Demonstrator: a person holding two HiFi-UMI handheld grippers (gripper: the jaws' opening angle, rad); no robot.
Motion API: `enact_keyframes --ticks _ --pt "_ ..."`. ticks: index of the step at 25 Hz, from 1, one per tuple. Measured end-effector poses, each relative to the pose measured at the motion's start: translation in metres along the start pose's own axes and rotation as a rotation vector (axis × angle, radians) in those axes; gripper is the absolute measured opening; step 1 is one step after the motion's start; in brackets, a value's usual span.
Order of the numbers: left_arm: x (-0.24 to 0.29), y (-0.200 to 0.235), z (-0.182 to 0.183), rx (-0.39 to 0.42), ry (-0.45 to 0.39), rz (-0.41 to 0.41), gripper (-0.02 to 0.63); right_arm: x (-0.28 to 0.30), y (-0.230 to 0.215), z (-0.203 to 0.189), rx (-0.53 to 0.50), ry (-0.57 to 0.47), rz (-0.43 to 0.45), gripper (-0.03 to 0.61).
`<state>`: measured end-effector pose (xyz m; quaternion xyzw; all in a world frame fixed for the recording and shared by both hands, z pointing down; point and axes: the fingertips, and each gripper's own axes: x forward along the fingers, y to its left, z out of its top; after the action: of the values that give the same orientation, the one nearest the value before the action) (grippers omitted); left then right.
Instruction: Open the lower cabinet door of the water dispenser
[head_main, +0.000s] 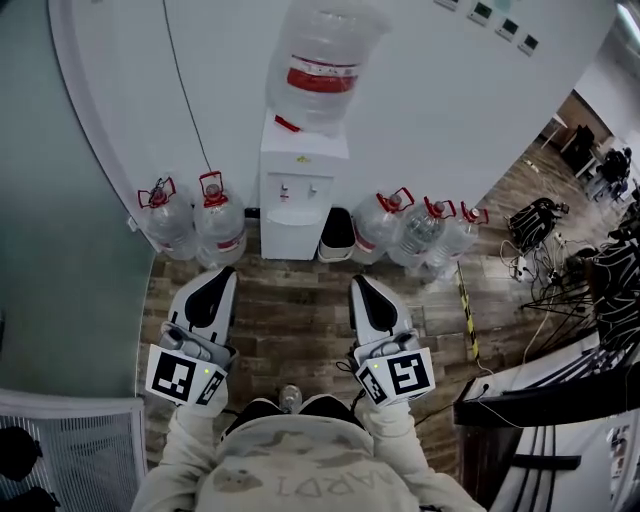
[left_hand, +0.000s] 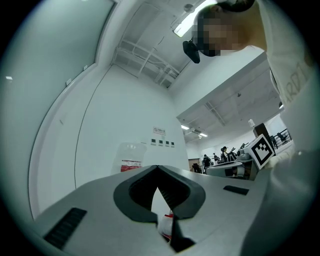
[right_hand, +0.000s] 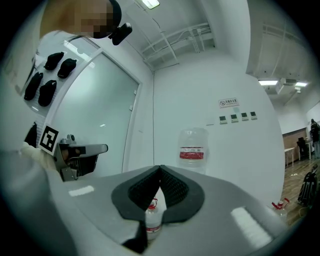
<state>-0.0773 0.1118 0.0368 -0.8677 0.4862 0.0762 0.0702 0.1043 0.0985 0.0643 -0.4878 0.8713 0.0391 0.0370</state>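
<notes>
A curved white wall (head_main: 450, 120) rose ahead, small dark panels (head_main: 505, 25) high on it and wood-plank floor (head_main: 300, 320) at its foot. Left of the wall lay a teal surface (head_main: 50, 200) — right of it, a yellow-and-black floor strip (head_main: 468, 315). A strip light (left_hand: 187, 22) glowed above.

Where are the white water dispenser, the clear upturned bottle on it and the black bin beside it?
white water dispenser (head_main: 300, 165): head view, front panel.
clear upturned bottle (head_main: 322, 50): head view, body.
black bin (head_main: 337, 232): head view, top.
</notes>
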Motion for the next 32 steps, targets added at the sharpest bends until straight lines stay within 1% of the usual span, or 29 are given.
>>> enact_keyframes --ticks 3,6,10,12,18,24,32 --pt "0.025 0.003 -0.006 0.027 0.002 -0.007 0.003 0.018 -0.018 -0.007 -0.002 0.006 0.009 0.009" --pt "0.039 0.009 -0.018 0.043 0.029 -0.008 0.003 0.034 -0.03 -0.016 0.004 0.019 0.014 0.009" --pt "0.052 0.034 -0.034 0.007 0.059 0.024 0.003 0.062 -0.036 -0.03 0.025 0.041 0.024 0.009" --pt "0.064 0.052 -0.043 -0.003 0.062 0.024 0.002 0.082 -0.04 -0.037 0.025 0.051 0.02 0.009" --pt "0.128 0.107 -0.056 -0.007 0.05 -0.04 0.002 0.149 -0.067 -0.047 0.02 0.061 -0.036 0.009" --pt "0.189 0.156 -0.068 -0.011 0.066 -0.098 0.002 0.213 -0.094 -0.049 0.025 0.055 -0.096 0.009" --pt "0.252 0.197 -0.091 -0.028 0.086 -0.195 0.003 0.267 -0.124 -0.061 0.027 0.071 -0.191 0.009"
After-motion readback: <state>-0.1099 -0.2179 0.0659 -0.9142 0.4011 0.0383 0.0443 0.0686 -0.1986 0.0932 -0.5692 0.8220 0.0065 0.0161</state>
